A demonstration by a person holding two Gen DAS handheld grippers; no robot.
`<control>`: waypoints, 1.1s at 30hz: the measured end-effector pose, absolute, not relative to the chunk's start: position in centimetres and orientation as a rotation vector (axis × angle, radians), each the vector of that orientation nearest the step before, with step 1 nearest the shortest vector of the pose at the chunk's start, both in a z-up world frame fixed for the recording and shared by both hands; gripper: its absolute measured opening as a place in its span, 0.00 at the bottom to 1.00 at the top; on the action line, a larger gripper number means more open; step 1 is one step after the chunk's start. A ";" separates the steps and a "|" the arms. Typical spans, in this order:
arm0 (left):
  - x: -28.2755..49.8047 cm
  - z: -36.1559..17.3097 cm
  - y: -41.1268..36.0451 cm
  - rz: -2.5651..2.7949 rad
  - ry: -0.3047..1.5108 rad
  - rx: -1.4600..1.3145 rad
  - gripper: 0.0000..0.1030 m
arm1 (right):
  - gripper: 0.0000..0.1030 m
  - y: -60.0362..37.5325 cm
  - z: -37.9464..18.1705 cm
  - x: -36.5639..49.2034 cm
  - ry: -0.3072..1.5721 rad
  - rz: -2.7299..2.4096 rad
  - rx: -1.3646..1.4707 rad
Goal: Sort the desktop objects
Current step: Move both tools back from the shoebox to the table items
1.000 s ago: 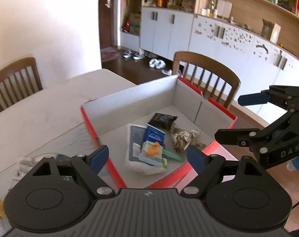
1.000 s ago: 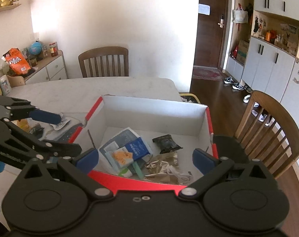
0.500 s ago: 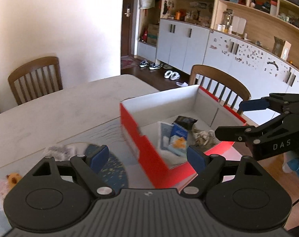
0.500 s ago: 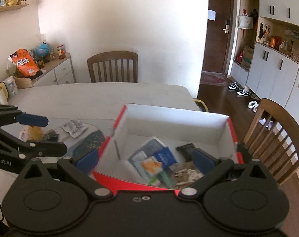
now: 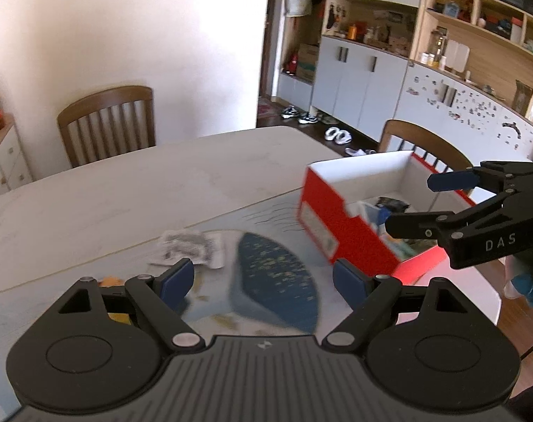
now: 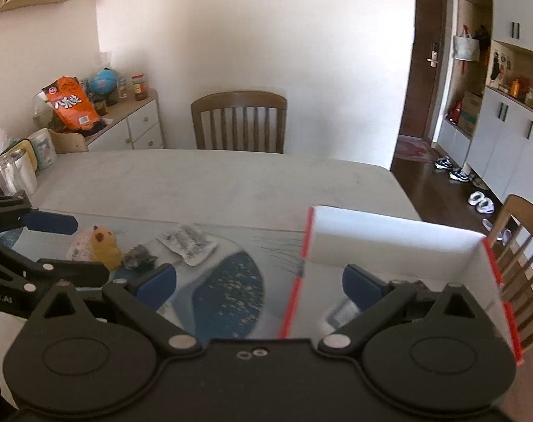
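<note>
1. I see the red box point(image 5: 340, 225) with white inner walls sitting open at the right end of the table point(image 5: 126, 197), near the edge by a wooden chair point(image 5: 424, 144); several packets lie inside it, though blur keeps me from naming them.
2. On the mat point(image 6: 228, 292), which carries a dark blue speckled oval, the loose things lie left of the box: a white printed packet point(image 6: 189, 242), a small dark crumpled wrapper point(image 6: 140, 256) just beside it, and a yellow toy-like item in clear wrap point(image 6: 97, 246) next to that.
3. In the left wrist view the white packet point(image 5: 189, 248) lies just ahead of my left gripper point(image 5: 263, 277), whose blue-padded fingers stand wide apart with nothing between them.
4. My right gripper point(image 6: 259, 281) hangs over the box's left wall, fingers spread and empty, one pad over the mat and the other over the box interior.
5. From the left camera, the right gripper point(image 5: 417, 204) hovers above the box's near corner, tilted forward.
</note>
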State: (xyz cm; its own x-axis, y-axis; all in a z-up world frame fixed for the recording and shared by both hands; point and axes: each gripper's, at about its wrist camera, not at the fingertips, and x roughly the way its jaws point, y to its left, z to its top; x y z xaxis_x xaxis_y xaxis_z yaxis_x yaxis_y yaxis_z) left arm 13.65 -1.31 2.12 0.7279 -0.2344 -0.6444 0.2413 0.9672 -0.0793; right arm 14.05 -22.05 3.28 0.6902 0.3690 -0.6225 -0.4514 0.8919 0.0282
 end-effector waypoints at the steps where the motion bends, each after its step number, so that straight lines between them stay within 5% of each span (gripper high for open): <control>1: 13.6 2.0 -0.7 -0.253 0.709 0.009 0.84 | 0.99 -21.4 3.2 14.2 0.667 0.465 -0.133; 33: 15.6 -6.8 13.4 0.012 0.833 -0.020 0.84 | 0.97 -8.4 -2.3 20.0 0.734 0.583 -0.276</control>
